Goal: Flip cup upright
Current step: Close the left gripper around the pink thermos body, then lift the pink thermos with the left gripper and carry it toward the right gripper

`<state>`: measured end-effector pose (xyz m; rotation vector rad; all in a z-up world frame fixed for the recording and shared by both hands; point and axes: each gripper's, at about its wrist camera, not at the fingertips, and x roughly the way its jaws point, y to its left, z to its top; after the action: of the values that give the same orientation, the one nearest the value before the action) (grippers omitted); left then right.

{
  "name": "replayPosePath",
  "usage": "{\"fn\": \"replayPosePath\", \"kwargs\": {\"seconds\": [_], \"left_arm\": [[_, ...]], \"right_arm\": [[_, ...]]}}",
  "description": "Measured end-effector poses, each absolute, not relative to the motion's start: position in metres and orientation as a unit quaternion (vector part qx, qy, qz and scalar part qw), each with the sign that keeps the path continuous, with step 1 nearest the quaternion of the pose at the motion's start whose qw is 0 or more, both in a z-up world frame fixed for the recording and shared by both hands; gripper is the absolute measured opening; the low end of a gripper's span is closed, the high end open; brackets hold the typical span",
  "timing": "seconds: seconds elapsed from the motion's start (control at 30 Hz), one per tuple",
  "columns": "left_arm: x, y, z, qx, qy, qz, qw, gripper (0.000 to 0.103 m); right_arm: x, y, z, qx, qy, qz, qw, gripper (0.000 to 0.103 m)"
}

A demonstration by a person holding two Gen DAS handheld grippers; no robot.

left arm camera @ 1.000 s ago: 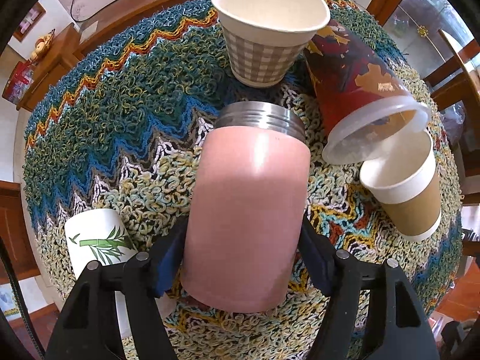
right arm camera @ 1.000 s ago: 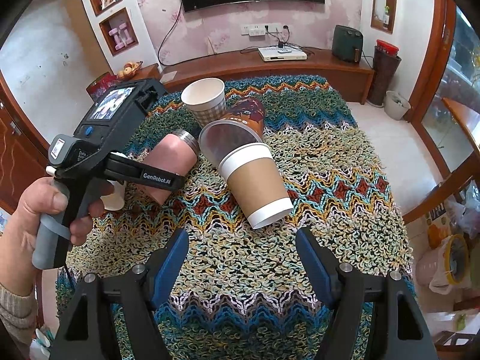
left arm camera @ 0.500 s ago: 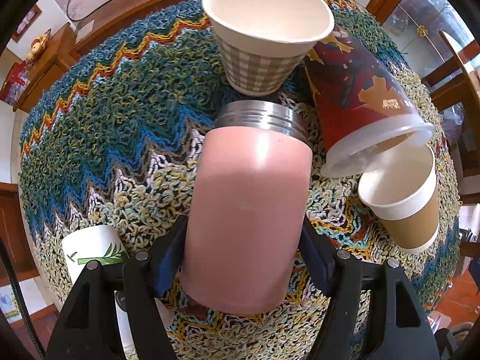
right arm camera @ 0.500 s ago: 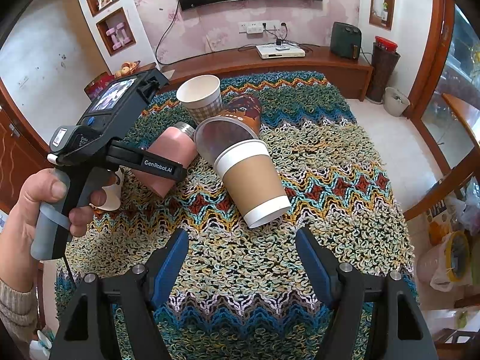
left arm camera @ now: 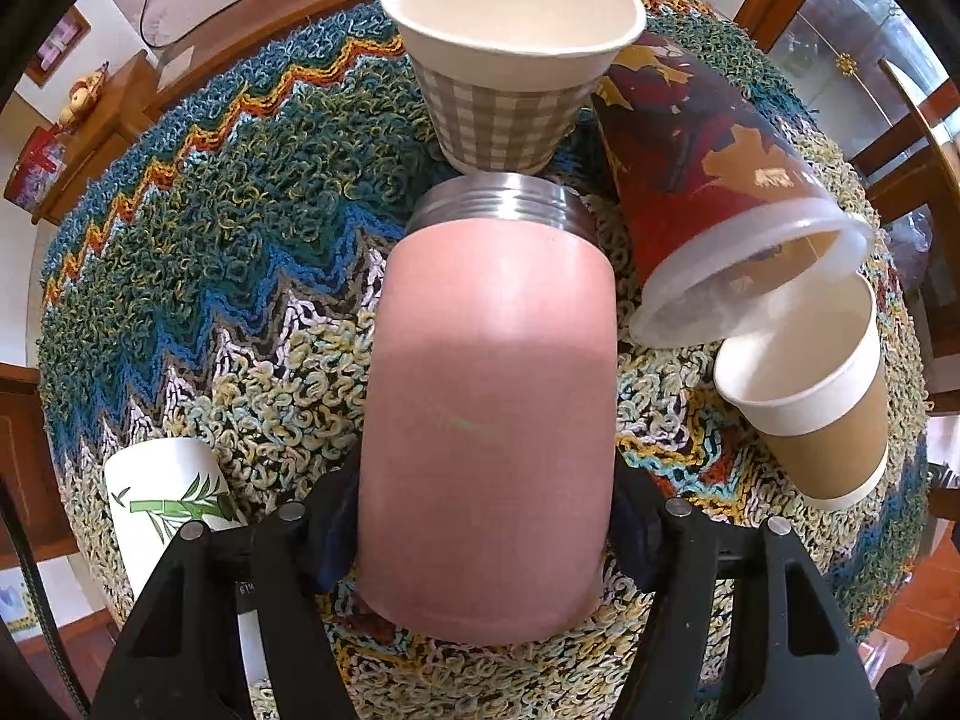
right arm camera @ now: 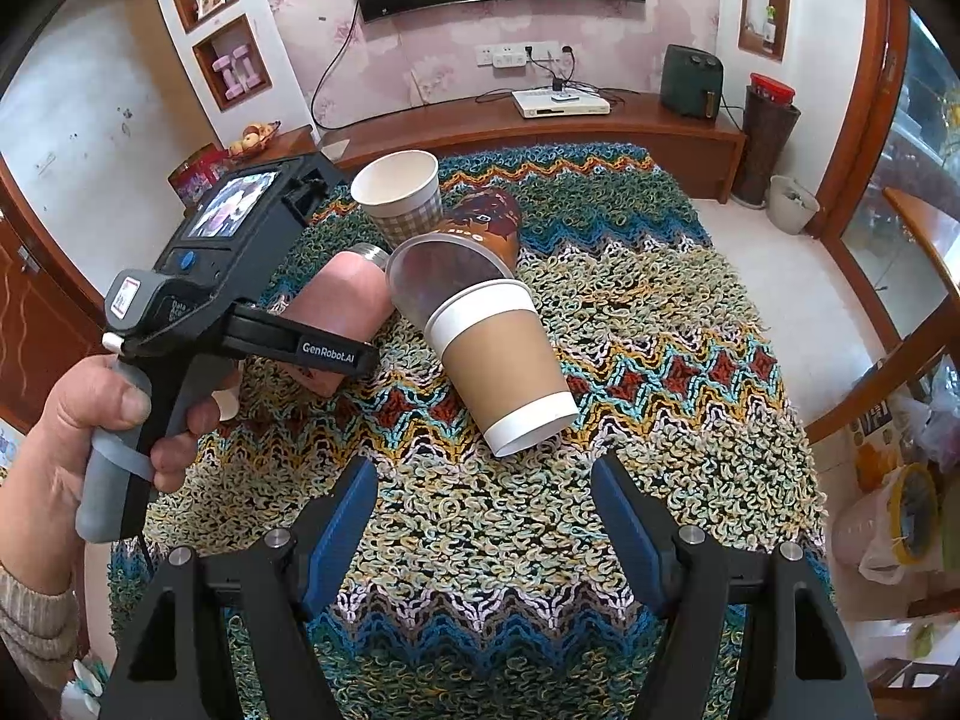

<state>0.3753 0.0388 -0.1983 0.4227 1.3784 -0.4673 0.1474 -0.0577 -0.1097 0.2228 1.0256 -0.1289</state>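
Observation:
A pink metal cup (left arm camera: 486, 420) with a steel threaded rim lies on its side, mouth pointing away. My left gripper (left arm camera: 486, 534) is shut on its base end, one finger on each flank. It also shows in the right wrist view (right arm camera: 342, 306), held by the left gripper (right arm camera: 324, 354). My right gripper (right arm camera: 486, 534) is open and empty, above the woven cloth, short of a brown-sleeved paper cup (right arm camera: 504, 360) that lies on its side.
A checked paper cup (left arm camera: 510, 60) stands upright behind the pink cup. A dark red plastic cup (left arm camera: 708, 180) lies on its side to the right, touching the brown paper cup (left arm camera: 810, 402). A bamboo-print cup (left arm camera: 168, 504) sits at the lower left. The woven cloth (right arm camera: 630, 330) covers the table.
The left gripper has moved forward with the pink cup toward the checked cup. The right gripper stays about where it was.

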Motion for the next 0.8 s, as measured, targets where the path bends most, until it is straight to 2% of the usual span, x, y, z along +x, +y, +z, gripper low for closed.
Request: {"fn": "replayPosePath", "kwargs": {"seconds": [0.53, 0.8], "left_arm": [[0.316, 0.075, -0.160, 0.174, 0.573, -0.214, 0.772, 0.070], [0.272, 0.103, -0.131, 0.134, 0.563, -0.202, 0.790, 0.070]], "right_arm": [[0.143, -0.056, -0.103, 0.109, 0.481, -0.052, 0.869, 0.074], [0.136, -0.051, -0.099, 0.103, 0.478, -0.046, 0.871, 0.074]]}}
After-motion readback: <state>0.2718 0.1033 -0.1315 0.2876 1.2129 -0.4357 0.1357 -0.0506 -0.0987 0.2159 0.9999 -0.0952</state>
